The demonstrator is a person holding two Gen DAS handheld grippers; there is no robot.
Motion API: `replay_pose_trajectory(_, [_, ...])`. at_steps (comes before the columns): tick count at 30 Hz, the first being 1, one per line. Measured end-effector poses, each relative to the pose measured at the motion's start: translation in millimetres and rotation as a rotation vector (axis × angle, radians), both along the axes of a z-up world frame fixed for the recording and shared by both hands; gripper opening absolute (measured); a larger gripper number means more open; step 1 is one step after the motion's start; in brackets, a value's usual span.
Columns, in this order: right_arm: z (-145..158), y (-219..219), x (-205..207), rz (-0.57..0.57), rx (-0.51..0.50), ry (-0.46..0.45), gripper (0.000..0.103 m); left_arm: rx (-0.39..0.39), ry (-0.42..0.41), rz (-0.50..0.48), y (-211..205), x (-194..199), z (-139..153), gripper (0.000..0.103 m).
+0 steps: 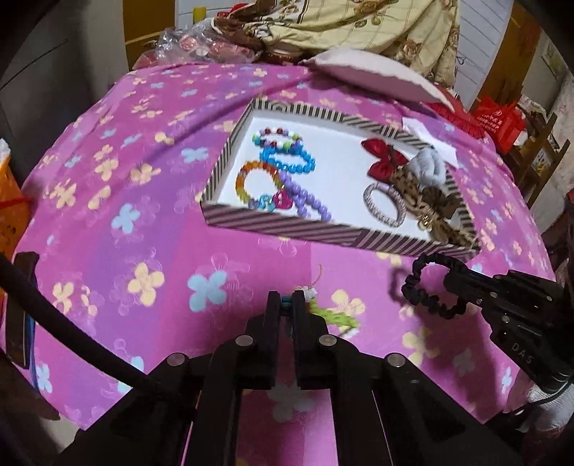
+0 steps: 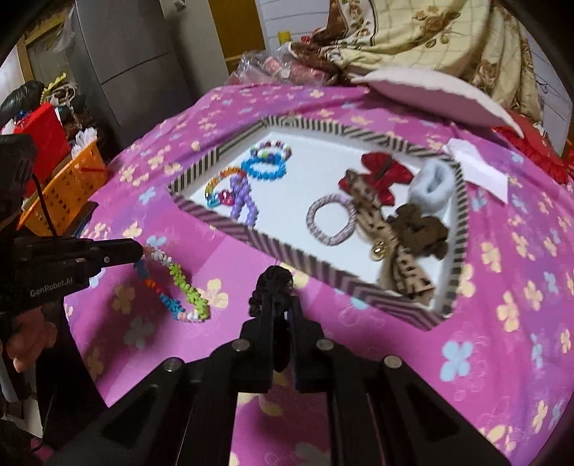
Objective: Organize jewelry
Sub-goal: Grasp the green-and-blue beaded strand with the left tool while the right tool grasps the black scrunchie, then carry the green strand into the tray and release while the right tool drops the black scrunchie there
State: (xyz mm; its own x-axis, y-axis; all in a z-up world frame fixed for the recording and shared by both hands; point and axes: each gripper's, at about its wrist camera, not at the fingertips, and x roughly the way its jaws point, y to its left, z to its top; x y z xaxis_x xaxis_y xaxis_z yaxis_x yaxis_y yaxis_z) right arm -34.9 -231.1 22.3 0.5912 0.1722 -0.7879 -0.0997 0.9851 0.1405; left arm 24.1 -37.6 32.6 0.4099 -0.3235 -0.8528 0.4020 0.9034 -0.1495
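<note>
The left gripper (image 1: pixel 286 299) is clamped on a colourful bracelet (image 2: pixel 179 283), which dangles from its fingertips. The right gripper (image 2: pixel 281 299) pinches a black scrunchie (image 1: pixel 427 283) near the striped tray (image 1: pixel 287 224).

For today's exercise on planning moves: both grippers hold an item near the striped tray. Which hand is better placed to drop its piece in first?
Probably the right. The right gripper, shut on the black scrunchie, sits just before the striped tray's near wall; the left gripper, holding the multicoloured bracelet, is farther back.

Orange basket (image 2: pixel 64 186) beside table; floral quilt (image 1: pixel 376 25) heaped behind pink tablecloth (image 1: pixel 143 179).
</note>
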Motion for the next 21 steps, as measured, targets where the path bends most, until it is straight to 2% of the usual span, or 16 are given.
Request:
replay_pose_trajectory(11, [31.5,-12.5,7.3,-0.030,0.018,-0.070,0.007,-0.010,-0.087,0.006,-5.1,16.9,53.2,0.016])
replay_pose_trajectory(21, [36.7,-29.2,51.0,-0.069,0.041,-0.066,0.007,-0.006,-0.132,-0.008,-38.5,47.3,80.8,0.016])
